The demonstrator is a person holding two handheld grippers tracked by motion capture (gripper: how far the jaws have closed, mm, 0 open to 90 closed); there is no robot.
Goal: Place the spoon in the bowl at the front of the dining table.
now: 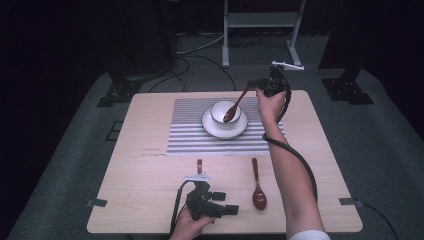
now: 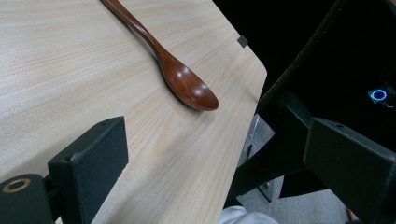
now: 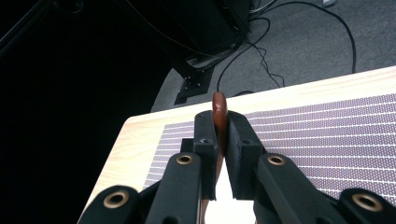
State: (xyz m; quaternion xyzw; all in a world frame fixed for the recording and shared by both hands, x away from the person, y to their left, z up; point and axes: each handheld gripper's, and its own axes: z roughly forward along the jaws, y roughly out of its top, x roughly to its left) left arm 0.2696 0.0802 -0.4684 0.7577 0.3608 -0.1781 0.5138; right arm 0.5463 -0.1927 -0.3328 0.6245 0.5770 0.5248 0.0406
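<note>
The right gripper [image 1: 253, 84] is raised over the far side of the table [image 1: 135, 190], its jaws clenched on the handle of a brown wooden spoon [image 1: 234, 107]. That spoon slopes down to the left, and its bowl sits inside the white cup [image 1: 218, 109], which stands on a white saucer [image 1: 209, 127] on the striped placemat [image 1: 185, 135]. In the right gripper view the spoon's handle end [image 3: 219, 109] pokes up between the two closed pads [image 3: 205, 135], above the placemat's stripes [image 3: 327, 140]. The left gripper [image 1: 231, 202] rests low at the near edge of the table, its jaws spread wide and holding nothing. A second wooden spoon [image 1: 257, 187] lies flat on the bare wood just to its right, bowl toward the person; in the left gripper view this spoon [image 2: 177, 77] lies beyond the open jaws, apart from them. A short brown piece [image 1: 199, 165] lies just past the left gripper.
</note>
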